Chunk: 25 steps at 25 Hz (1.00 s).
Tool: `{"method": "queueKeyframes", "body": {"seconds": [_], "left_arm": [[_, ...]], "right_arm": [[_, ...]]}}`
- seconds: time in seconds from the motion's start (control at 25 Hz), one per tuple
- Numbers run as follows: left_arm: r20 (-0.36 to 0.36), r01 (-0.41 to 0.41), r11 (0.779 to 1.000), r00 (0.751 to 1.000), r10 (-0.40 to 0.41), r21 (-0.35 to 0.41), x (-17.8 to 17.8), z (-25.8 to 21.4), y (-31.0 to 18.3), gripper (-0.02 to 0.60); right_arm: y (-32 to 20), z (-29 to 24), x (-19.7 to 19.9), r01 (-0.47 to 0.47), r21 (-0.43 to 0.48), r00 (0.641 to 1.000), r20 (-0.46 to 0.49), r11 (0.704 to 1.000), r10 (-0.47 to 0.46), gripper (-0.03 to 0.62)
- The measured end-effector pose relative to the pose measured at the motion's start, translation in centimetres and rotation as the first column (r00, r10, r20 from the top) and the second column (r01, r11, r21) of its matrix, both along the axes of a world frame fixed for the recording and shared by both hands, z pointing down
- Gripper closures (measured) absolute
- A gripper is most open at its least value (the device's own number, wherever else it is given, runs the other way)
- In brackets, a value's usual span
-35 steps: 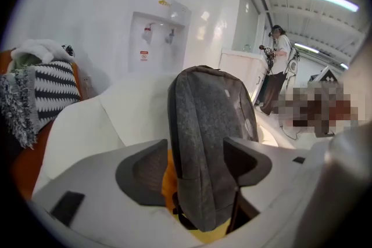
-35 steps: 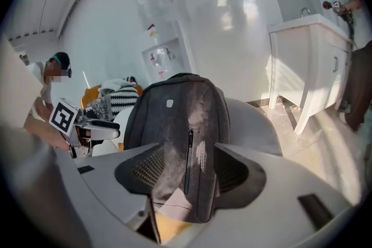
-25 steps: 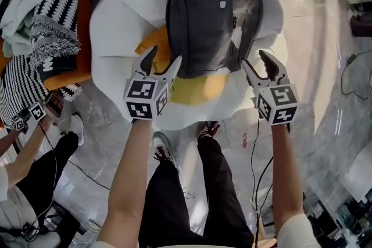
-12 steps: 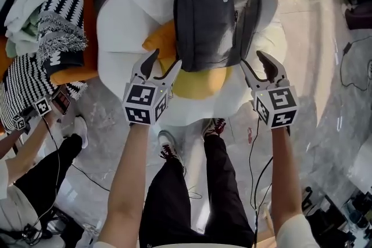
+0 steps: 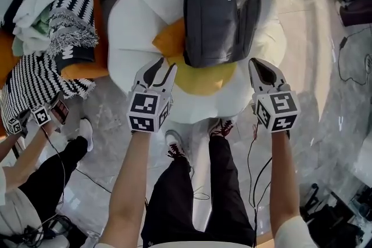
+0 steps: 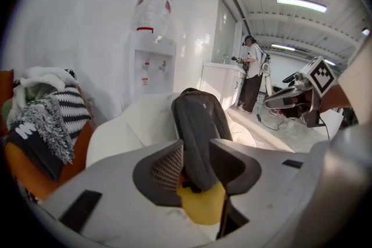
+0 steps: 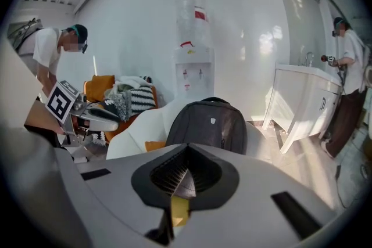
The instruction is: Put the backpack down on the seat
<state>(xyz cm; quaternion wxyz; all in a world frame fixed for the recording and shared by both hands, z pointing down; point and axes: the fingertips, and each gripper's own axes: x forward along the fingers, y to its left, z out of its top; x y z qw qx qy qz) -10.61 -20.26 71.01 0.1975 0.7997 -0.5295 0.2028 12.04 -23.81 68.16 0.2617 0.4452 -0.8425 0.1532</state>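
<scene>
Off to the left of the left gripper (image 5: 159,67), well clear of it, a heap of striped knitwear (image 5: 55,26) lies on an orange chair; it plays no part here. The left gripper's jaws have just been closing and now stand half apart. Nothing is between them: its own view shows the bag only through the gap, farther off.

Ahead of both tools and between them, the backpack (image 5: 221,14) stands on the white seat (image 5: 131,26). Its back leans on the backrest and its base sits on a yellow cushion (image 5: 200,79) that lies just beyond the tips. An orange cushion (image 5: 168,40) pokes out beside the bag, ahead of the left gripper. Neither tool touches the bag.

To the right, the right gripper (image 5: 261,68) has just closed, its jaws pressed together on nothing.

As I judge it, the put-down itself is done and this is the release and pull-away. What comes next asks for little: keep both tools clear of the straps and check that the bag stays leaning and does not slide forward off the cushion.

The backpack is dark grey, soft-sided yet holding its rounded shape. It has a carry loop on top, a small pale badge on the front and a vertical zip along the side nearer the right gripper. It looks stable, if slightly tipped back.
</scene>
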Motion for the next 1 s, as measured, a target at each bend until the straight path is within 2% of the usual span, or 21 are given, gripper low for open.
{"method": "queueKeyframes", "body": {"seconds": [0.48, 1.0], "left_arm": [[0.012, -0.016, 0.998, 1.000, 0.015, 0.060, -2.9, -4.4, 3.5, 0.554], [-0.005, -0.011, 0.995, 1.000, 0.011, 0.095, -4.8, -11.6, 7.5, 0.569]], "right_arm": [[4.5, -4.0, -3.6, 0.047, 0.035, 0.999, -0.024, 0.998, -0.046, 0.591], [8.7, -12.9, -4.7, 0.043, 0.078, 0.999, -0.002, 0.996, -0.043, 0.591]]}}
